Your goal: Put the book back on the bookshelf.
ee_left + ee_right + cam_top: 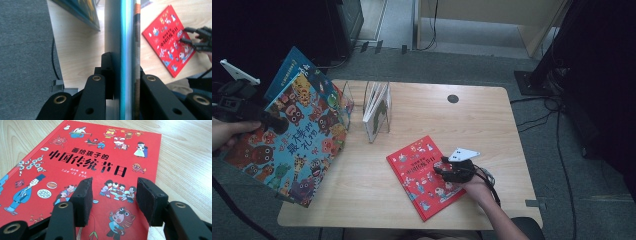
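We have the monster picture book [294, 137] pinched edge-on in our left gripper [122, 82], lifted at the table's left edge — not yet in the clear book stand [377, 112]. Our right gripper [113, 200] rests spread on the flat red picture book [100, 162] — unshelved.

A red book [100, 170] is seen lying flat on a pale wooden table [185, 152], its front cover facing up. A title in large black characters is printed across the middle of the cover, with a smaller black line above it, and small drawn figures in bright costumes are scattered around them. The right gripper [113, 200] is held low over the near part of the cover. Its two black jaws are set apart, with bare cover visible in the gap. Whether the pads [83, 200] touch the cover cannot be told.
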The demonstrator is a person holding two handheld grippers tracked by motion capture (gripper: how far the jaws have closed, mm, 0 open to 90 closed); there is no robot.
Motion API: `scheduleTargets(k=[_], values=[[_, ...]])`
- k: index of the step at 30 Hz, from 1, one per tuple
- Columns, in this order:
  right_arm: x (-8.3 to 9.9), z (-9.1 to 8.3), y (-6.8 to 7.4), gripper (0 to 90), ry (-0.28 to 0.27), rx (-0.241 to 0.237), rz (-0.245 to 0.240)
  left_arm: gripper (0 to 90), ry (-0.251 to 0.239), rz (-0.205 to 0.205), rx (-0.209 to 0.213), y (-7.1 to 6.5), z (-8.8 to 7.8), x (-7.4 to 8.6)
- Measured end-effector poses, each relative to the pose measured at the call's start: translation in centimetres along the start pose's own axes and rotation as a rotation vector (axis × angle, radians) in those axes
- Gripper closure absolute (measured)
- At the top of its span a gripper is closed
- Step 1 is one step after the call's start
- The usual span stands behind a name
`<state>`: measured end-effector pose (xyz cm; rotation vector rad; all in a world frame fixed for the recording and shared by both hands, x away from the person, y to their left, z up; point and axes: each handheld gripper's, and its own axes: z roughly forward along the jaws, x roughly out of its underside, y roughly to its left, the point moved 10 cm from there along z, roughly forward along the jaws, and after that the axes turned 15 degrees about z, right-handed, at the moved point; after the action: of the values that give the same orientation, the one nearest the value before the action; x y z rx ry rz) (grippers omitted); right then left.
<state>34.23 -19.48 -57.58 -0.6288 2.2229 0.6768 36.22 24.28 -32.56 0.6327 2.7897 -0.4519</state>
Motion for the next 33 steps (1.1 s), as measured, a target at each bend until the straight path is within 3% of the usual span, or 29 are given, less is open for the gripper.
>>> scheduleTargets(k=[7, 17, 22, 25, 33], values=[[0.0, 0.0, 0.0, 47.5, 0.001, 0.001, -0.004, 81.4, -0.009, -0.008, 0.007, 0.0, -1.1, -1.3], [0.1, -0.1, 0.0, 47.5, 0.005, 0.003, -0.008, 81.4, -0.05, -0.06, -0.031, 1.5, -3.6, -1.8], [0.1, -0.1, 0.0, 47.6, 0.005, 0.003, -0.008, 81.2, -0.036, -0.059, -0.046, 2.0, -3.1, -3.0], [0.1, -0.1, 0.0, 47.6, 0.004, 0.004, -0.012, 81.5, -0.037, -0.081, -0.033, 2.5, -2.7, -3.6], [0.0, 0.1, 0.0, 47.6, -0.003, 0.003, -0.008, 81.4, -0.048, -0.104, -0.059, 3.2, -1.4, -6.1]])
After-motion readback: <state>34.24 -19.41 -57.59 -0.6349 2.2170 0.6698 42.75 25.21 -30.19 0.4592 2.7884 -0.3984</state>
